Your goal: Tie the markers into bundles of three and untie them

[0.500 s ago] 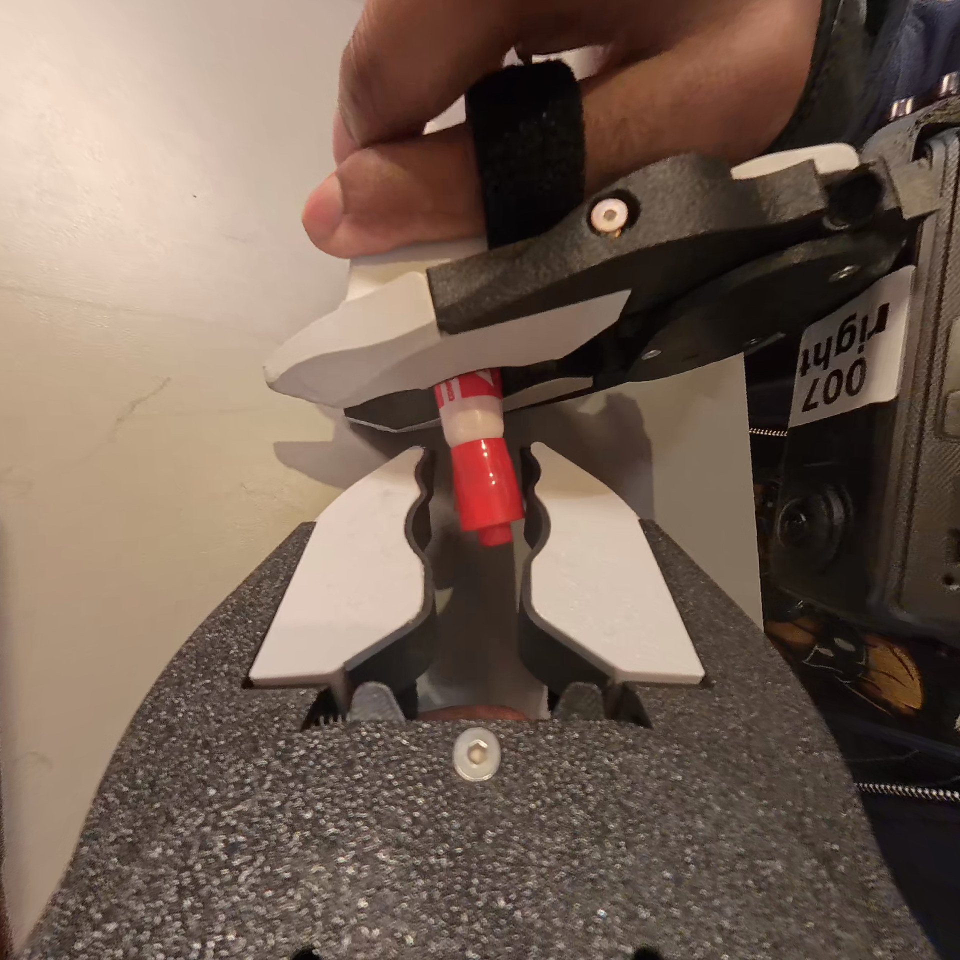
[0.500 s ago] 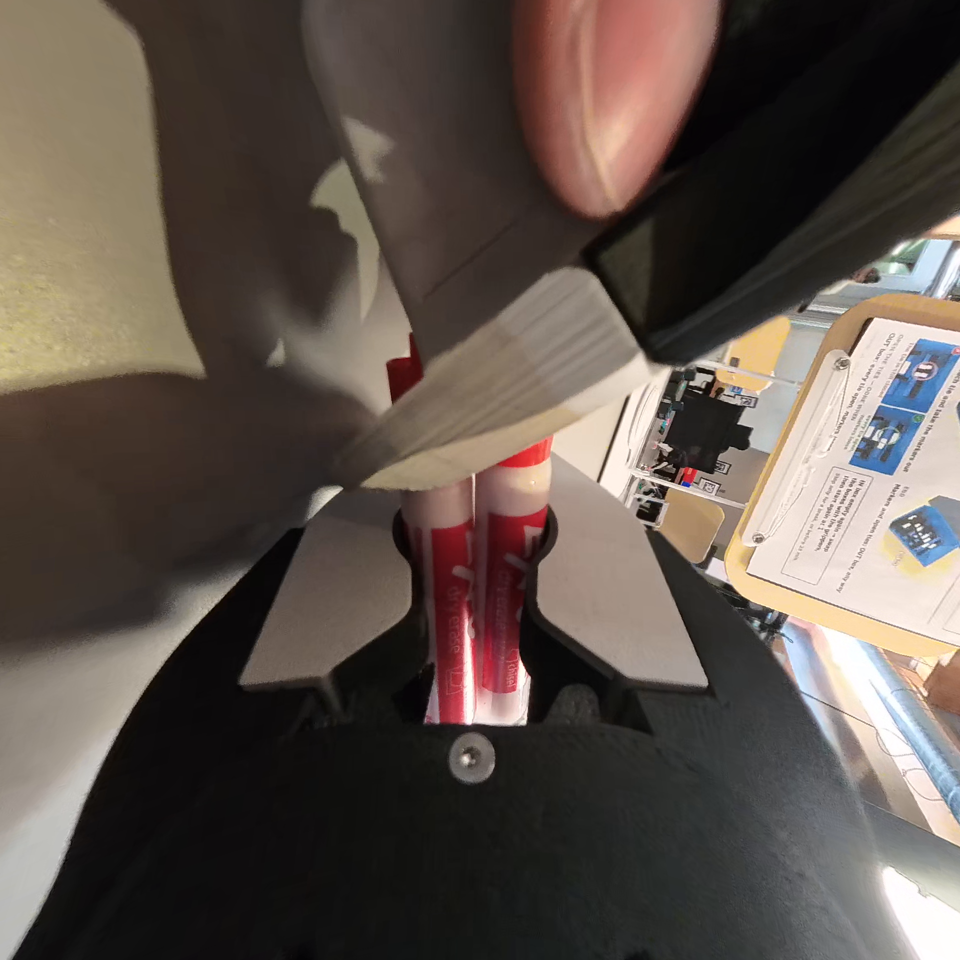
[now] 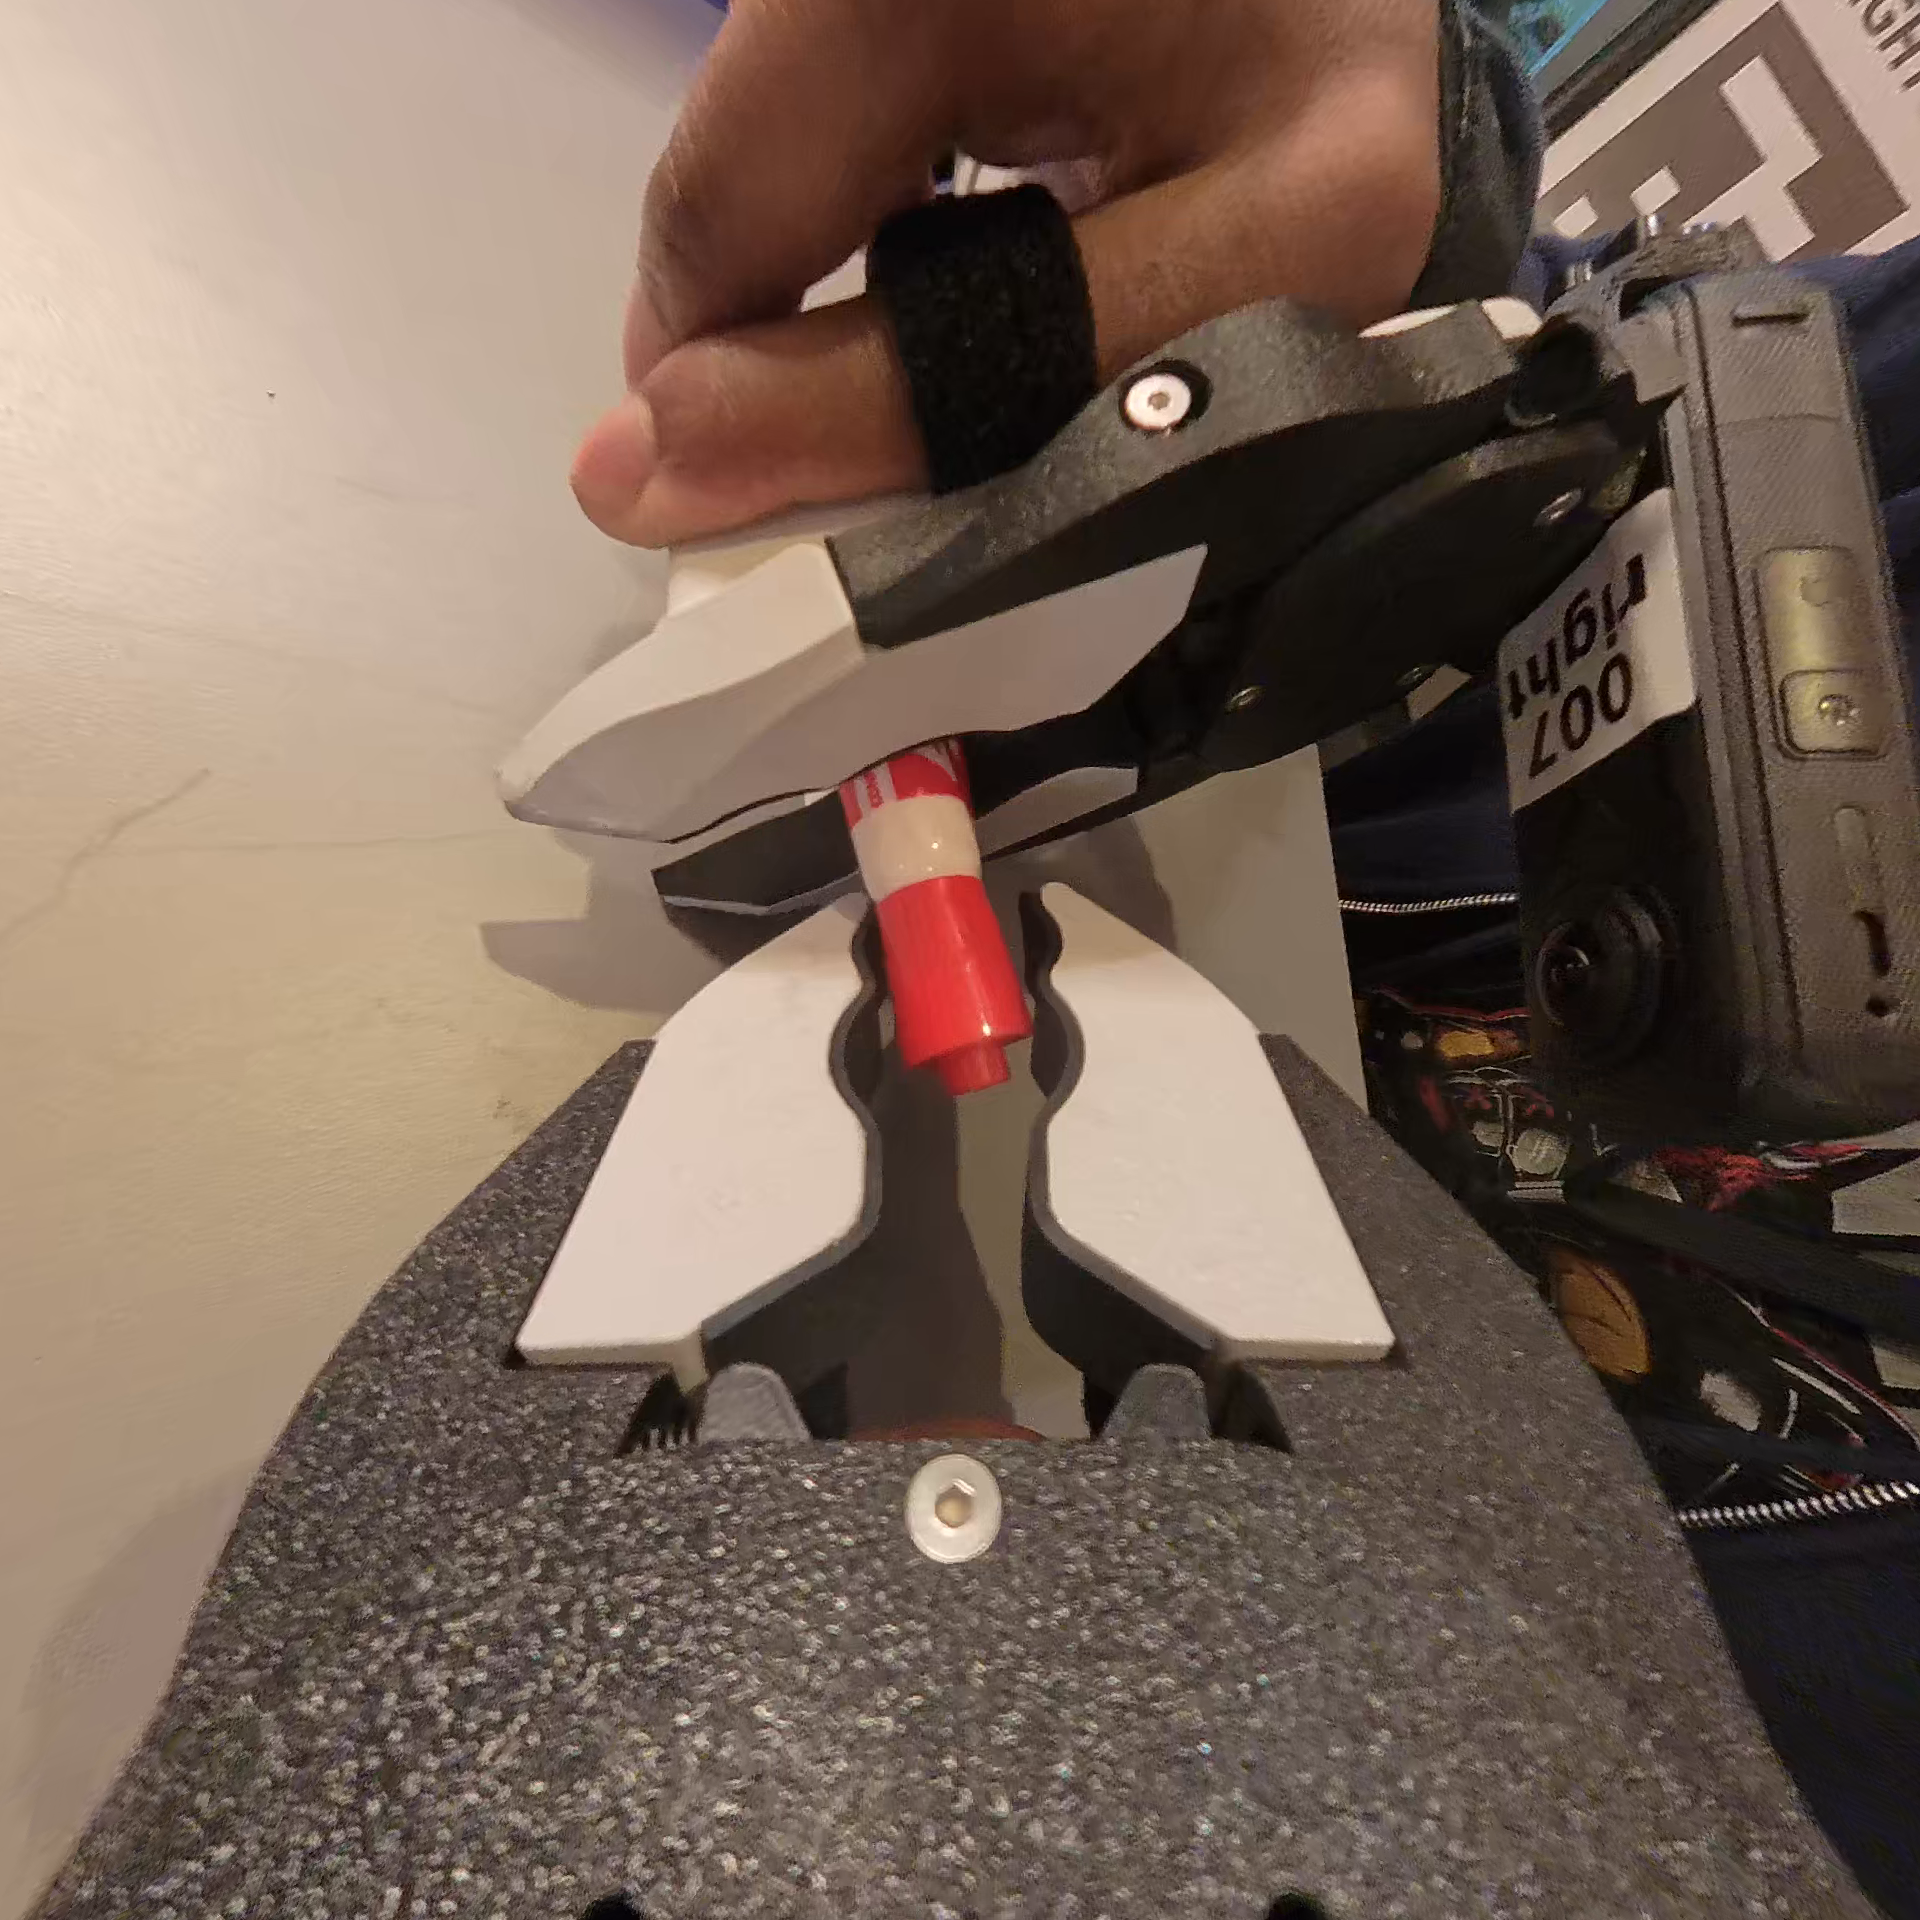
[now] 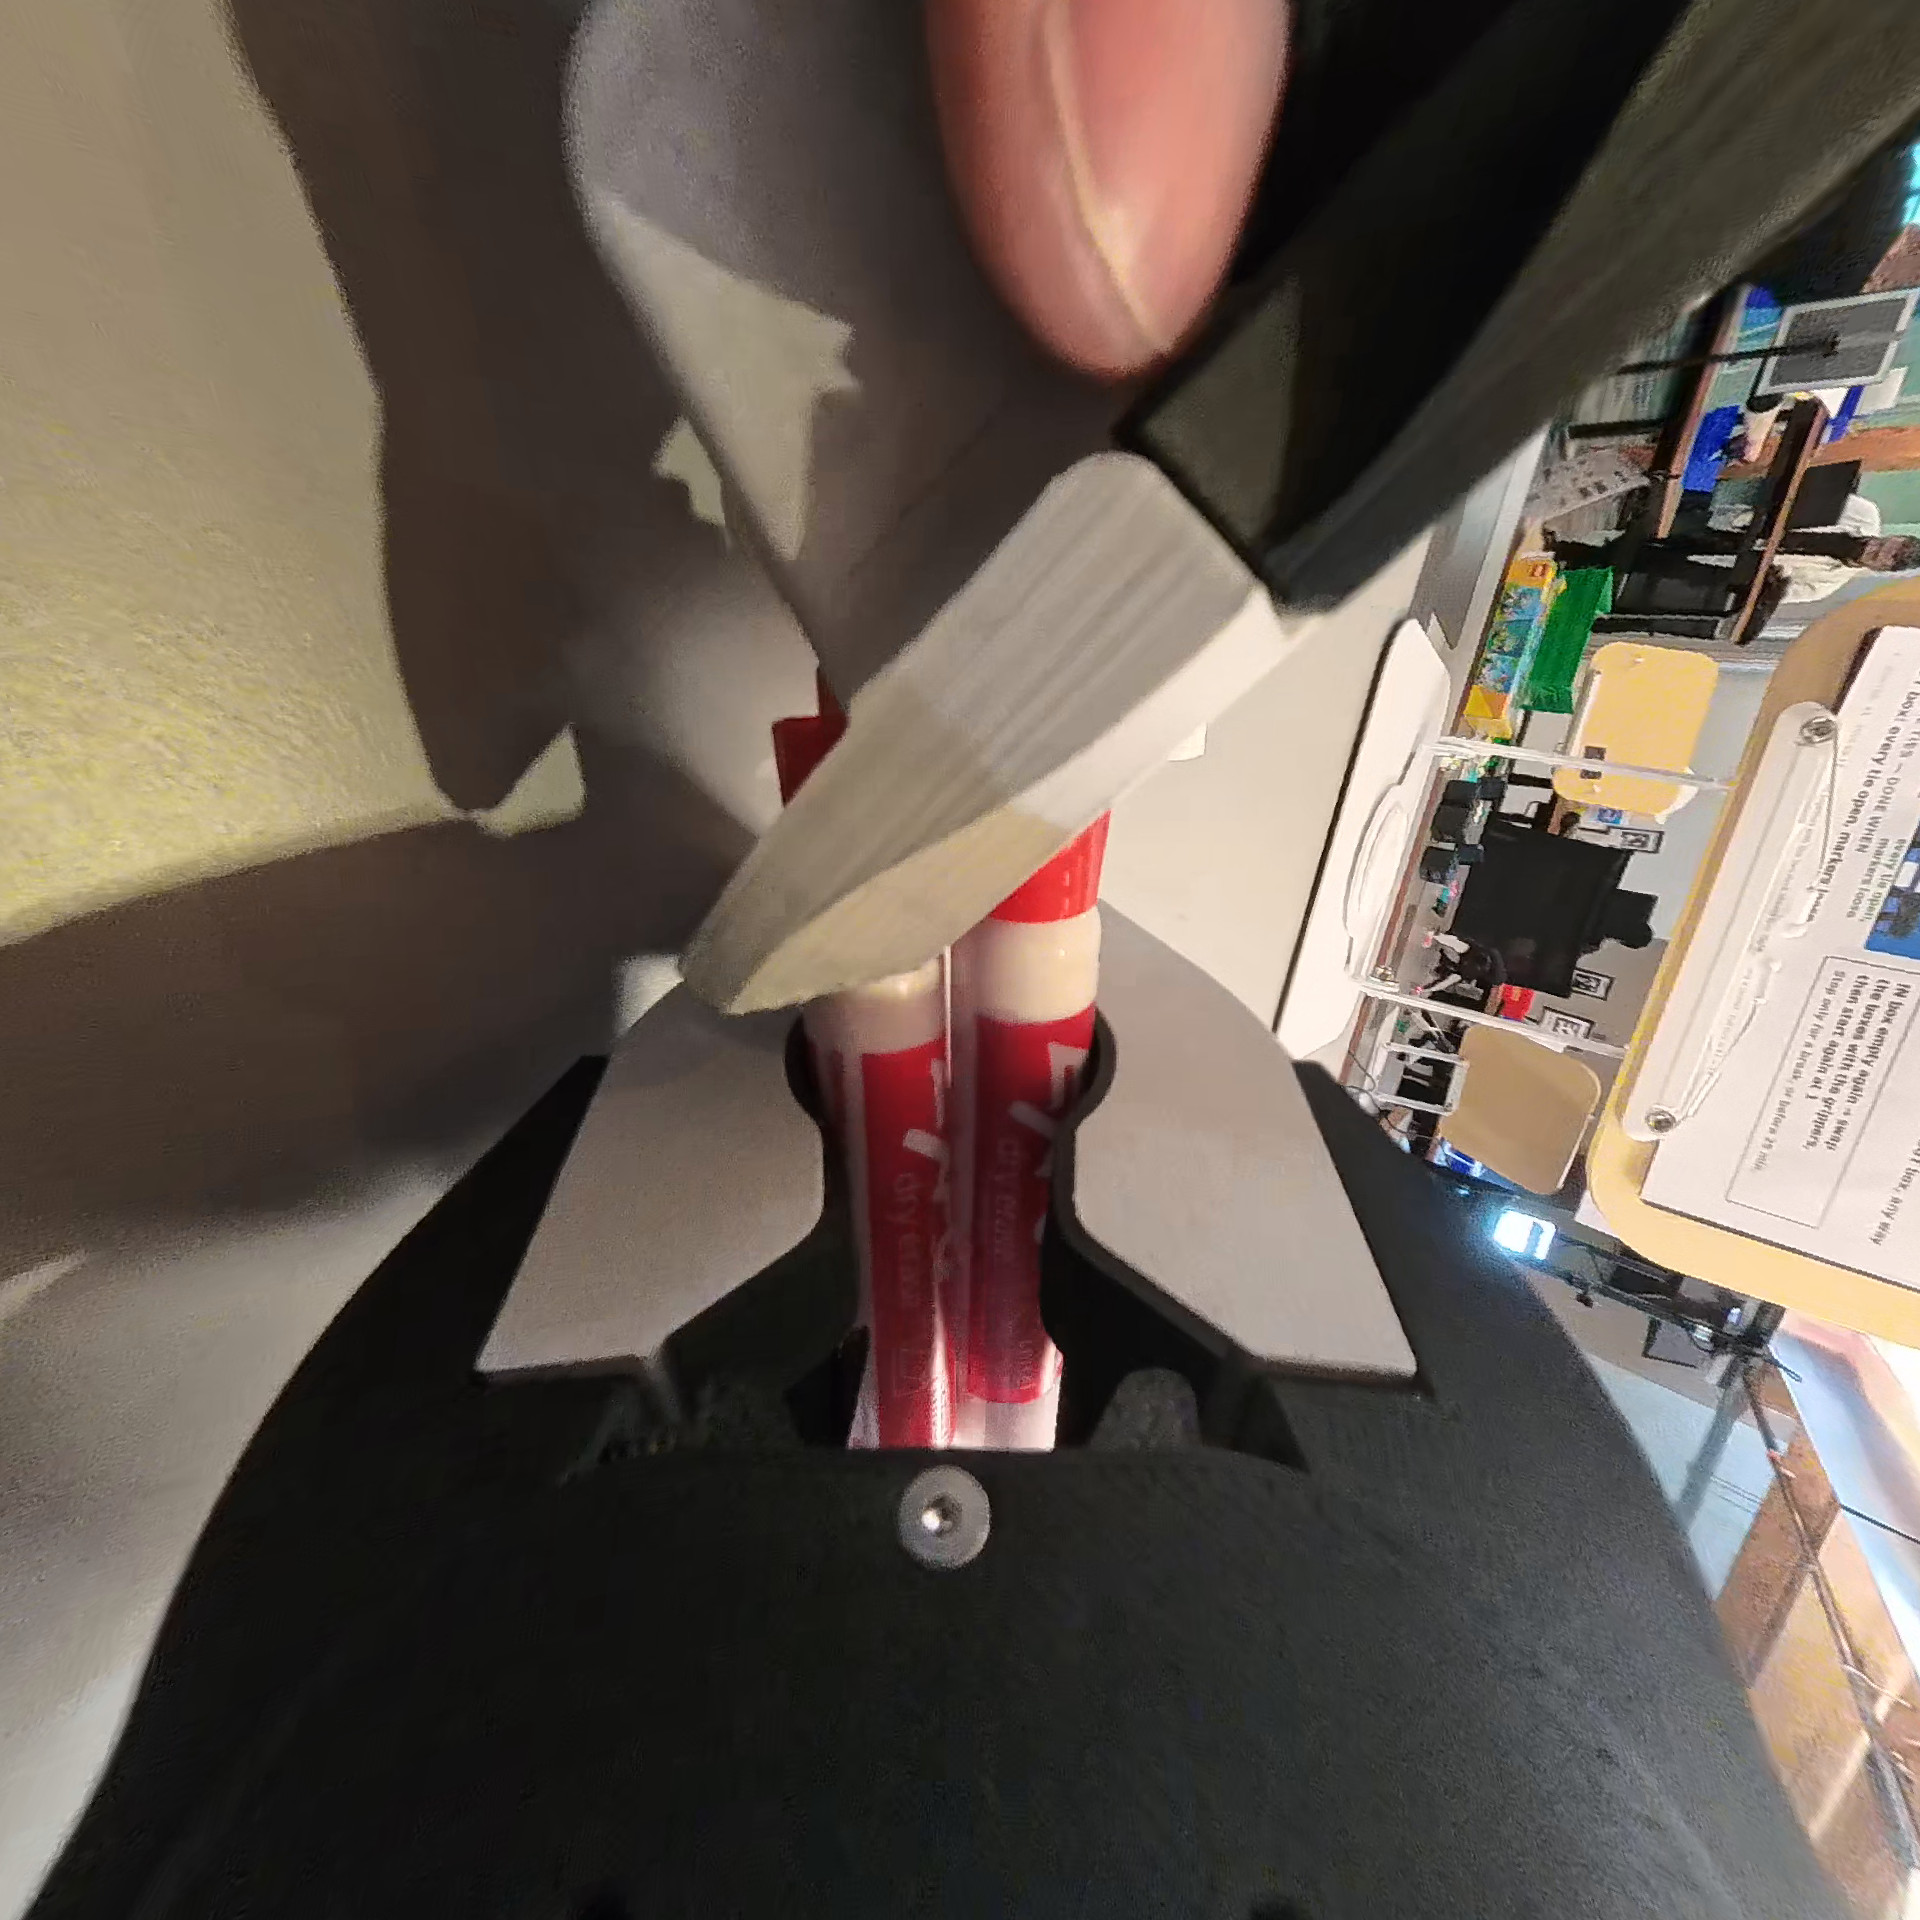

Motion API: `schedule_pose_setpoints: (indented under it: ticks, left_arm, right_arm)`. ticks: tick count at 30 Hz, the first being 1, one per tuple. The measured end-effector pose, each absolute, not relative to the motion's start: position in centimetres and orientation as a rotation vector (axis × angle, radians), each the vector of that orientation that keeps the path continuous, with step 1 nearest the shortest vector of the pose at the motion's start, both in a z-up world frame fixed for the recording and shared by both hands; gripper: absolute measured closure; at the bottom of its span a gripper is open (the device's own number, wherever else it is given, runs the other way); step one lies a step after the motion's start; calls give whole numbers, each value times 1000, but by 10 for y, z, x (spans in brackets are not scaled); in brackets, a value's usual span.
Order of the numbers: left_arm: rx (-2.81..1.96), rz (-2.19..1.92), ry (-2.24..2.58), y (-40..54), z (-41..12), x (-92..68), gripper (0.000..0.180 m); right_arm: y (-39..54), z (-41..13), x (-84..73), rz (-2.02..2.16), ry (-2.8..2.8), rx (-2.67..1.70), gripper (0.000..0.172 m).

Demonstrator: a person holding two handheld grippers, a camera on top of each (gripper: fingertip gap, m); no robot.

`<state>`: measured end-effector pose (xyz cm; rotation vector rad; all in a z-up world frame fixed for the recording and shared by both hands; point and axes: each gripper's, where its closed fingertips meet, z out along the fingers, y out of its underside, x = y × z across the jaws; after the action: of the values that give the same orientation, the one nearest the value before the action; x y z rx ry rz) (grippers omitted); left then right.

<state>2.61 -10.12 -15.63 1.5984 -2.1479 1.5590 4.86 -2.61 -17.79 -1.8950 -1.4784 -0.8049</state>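
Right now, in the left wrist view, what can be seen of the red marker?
The red marker has a glossy white barrel with a red printed label and a red end piece ending in a small stub. It is tilted, with the red end toward the camera. The right gripper clamps its barrel. The red end hangs between the fingers of the left gripper, with gaps beside it.

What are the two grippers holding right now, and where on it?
The right gripper clamps two red markers side by side around their labelled barrels. The left gripper holds nothing: a marker's red cap merely sits between its open fingers.
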Motion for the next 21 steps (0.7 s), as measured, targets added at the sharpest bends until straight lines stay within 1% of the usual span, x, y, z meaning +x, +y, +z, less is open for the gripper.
schedule_pose_setpoints:
  ticks: [1,5,15,19,21]
  left_arm:
    - [1596,1571,-2128,-101,-156,26,157]
    - [1589,1621,-2037,-101,-154,27,159]
    - [1572,1713,-1834,-106,-149,32,158]
    - [1574,1727,-1820,-106,-147,33,153]
    - [1588,1734,-1831,-102,-147,35,146]
  right_arm:
    - [-27,-178,48,-790,-1477,-1897,132]
    - [-28,-179,47,-739,-1465,-1908,131]
    - [-43,-182,57,-662,-1511,-1967,131]
    - [-51,-183,61,-606,-1592,-2015,131]
    - [-51,-181,61,-584,-1625,-2024,132]
